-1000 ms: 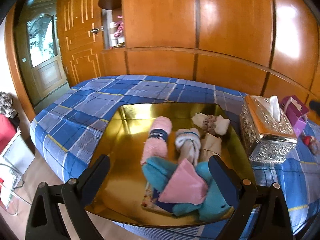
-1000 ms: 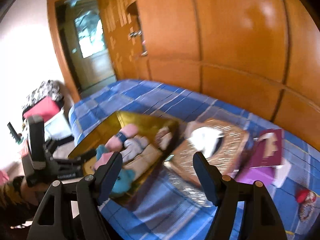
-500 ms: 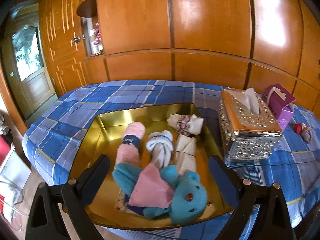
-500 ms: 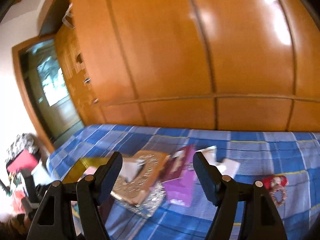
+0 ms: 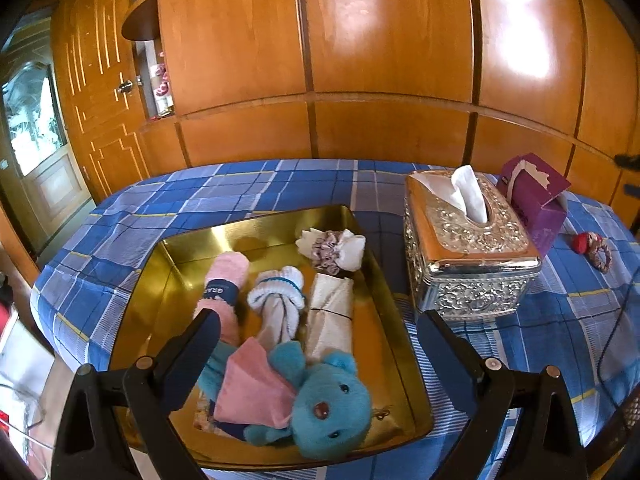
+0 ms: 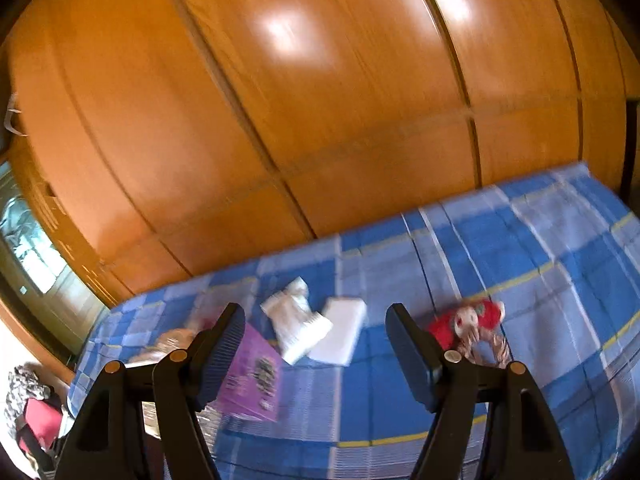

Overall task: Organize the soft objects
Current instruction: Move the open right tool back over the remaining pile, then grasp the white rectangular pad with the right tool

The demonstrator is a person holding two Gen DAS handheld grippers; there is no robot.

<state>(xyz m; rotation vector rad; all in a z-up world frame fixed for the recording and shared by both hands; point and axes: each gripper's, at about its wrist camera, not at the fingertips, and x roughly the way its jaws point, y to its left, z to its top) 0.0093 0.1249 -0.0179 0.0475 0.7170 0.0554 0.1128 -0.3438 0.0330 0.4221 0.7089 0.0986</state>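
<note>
A gold tray point(image 5: 256, 228) lies on the blue plaid bed. In it are a teal teddy bear point(image 5: 332, 404) with a pink cloth, a pink rolled sock point(image 5: 224, 284), a white rolled sock point(image 5: 280, 300), a beige roll point(image 5: 332, 312) and a scrunchied white bundle point(image 5: 332, 248). My left gripper point(image 5: 316, 344) hovers open just above the bear with nothing held. A small red soft toy with a scrunchie point(image 5: 592, 248) lies on the bed at the right. The right wrist view is blurred; my right gripper point(image 6: 316, 340) is open and empty, with that red toy point(image 6: 468, 322) just right of its right finger.
A silver tissue box point(image 5: 468, 248) stands right of the tray, with a purple tissue box point(image 5: 536, 200) point(image 6: 252, 376) behind it. White tissue packs point(image 6: 316, 328) lie on the bedspread point(image 6: 520, 248). An orange wooden wardrobe point(image 5: 380, 60) closes the far side; a door point(image 5: 36, 140) is at left.
The right gripper has swung right along the bed, from the tray past the tissue boxes to the red toy, rolling as it went. The left gripper shifted so tray and bear sit more centred.
</note>
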